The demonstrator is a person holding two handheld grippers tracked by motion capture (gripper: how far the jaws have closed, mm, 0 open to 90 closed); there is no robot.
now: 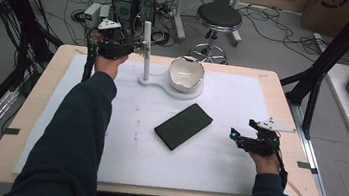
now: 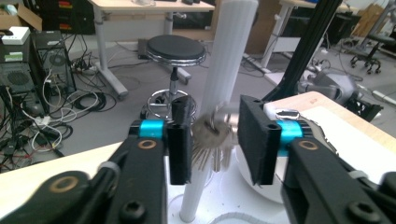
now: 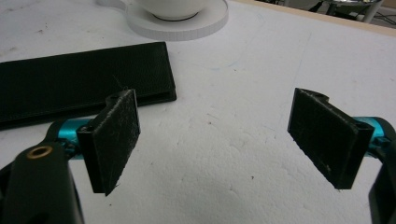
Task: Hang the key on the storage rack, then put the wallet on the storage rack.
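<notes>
A workshop floor with loose cables, computer towers (image 1: 133,0) and a black round stool (image 1: 218,17) is lying behind a wooden table (image 1: 283,99) that is carrying a white mat (image 1: 232,105). At the far middle of the mat a white stand is sitting: a flat base (image 1: 164,84) with a tall white post (image 1: 146,49) at one end and a white bowl (image 1: 186,72) at the other. Whether the bowl is holding anything, I cannot tell. A black flat case (image 1: 182,125) is lying alone near the middle of the mat.

The left tongs (image 2: 214,135) are staying up at the post, with jaws partly spread. A bunch of metal keys (image 2: 212,140) is hanging on the post between the jaws, a little blurred, and the pads are not pressing on it.

The right tongs (image 1: 238,136) are resting low over the right part of the mat, with jaws spread wide and nothing between them; the case is lying just beyond them.
</notes>
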